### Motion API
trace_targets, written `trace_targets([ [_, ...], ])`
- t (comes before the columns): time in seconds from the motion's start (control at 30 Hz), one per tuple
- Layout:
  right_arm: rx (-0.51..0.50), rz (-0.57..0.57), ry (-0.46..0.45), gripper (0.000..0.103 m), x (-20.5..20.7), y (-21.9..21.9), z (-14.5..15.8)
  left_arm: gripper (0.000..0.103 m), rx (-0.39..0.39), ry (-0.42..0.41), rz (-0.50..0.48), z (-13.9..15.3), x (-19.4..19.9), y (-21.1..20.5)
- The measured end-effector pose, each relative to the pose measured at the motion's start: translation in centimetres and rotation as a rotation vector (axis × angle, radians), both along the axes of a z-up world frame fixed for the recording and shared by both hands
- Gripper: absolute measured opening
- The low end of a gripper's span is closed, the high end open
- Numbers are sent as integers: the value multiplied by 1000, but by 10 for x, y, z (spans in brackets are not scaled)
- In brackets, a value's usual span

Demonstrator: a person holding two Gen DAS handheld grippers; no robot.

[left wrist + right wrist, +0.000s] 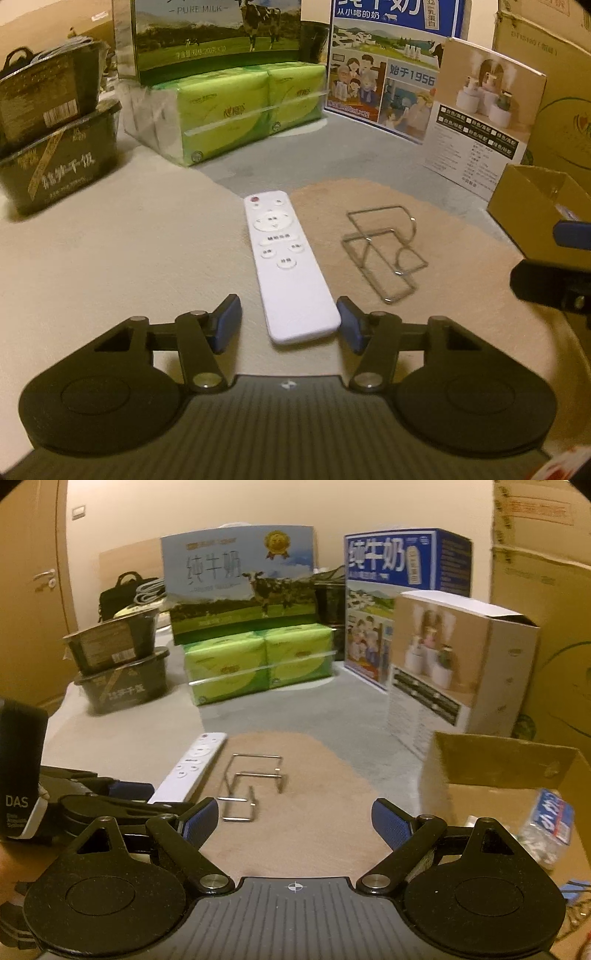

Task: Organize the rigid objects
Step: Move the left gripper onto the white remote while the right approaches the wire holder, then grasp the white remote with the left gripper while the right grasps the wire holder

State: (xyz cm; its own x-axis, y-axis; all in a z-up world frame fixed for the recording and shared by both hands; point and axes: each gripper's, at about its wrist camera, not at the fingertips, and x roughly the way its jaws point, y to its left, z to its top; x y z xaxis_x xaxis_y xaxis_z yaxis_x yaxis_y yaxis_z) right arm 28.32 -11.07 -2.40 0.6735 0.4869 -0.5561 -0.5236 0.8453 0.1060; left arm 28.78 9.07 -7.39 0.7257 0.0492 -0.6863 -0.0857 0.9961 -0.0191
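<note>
A white remote control (284, 262) lies flat on the table; it also shows in the right wrist view (190, 768). My left gripper (288, 323) is open, its blue pads on either side of the remote's near end, not closed on it. A bent metal wire rack (386, 251) lies to the right of the remote, and shows in the right wrist view (249, 786). My right gripper (295, 823) is open and empty above the tan mat, near the rack. An open cardboard box (495, 768) stands at the right with a plastic bottle (546, 823) inside.
Two stacked black food bowls (55, 147) stand at the left. Green tissue packs (236, 110) under a milk carton (218, 33) are at the back. A blue milk box (388, 62), a humidifier box (484, 122) and large cardboard boxes (543, 627) stand at the right.
</note>
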Motion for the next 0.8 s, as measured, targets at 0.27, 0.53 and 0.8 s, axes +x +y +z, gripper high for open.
trace_targets([
  [0.27, -25, 10, 22, 90, 18, 28, -16, 52, -7, -19, -53, -3, 26, 15],
  [0.53, -36, 7, 38, 90, 32, 42, -26, 35, 5, -4, -81, -1, 22, 23],
  [0.8, -16, 21, 30, 90, 46, 56, -37, 35, 12, -31, -41, 0, 4, 41],
])
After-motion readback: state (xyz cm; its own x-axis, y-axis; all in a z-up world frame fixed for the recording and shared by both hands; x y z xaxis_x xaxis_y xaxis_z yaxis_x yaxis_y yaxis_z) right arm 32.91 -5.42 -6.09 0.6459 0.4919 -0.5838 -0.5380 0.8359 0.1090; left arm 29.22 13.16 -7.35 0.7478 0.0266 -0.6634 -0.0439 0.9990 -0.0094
